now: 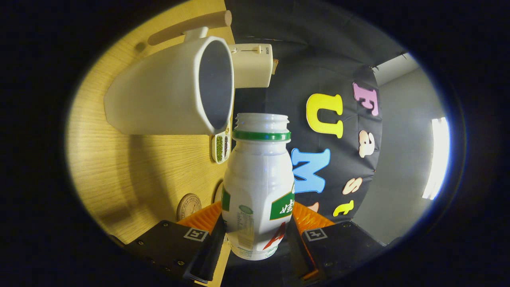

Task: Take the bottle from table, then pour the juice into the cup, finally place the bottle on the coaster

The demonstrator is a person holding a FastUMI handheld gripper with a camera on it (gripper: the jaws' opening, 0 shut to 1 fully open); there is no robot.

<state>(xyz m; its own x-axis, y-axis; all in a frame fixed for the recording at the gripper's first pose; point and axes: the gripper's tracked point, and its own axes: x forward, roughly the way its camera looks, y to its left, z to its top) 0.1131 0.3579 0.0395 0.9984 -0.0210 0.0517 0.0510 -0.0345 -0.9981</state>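
While in tongs [257,239], bottle [258,187] mouth twd cup [159,91].

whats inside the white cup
The white cup shows a bare grey inner wall near its rim; the bottom is hidden from here. The tongs grip the open bottle beside it.
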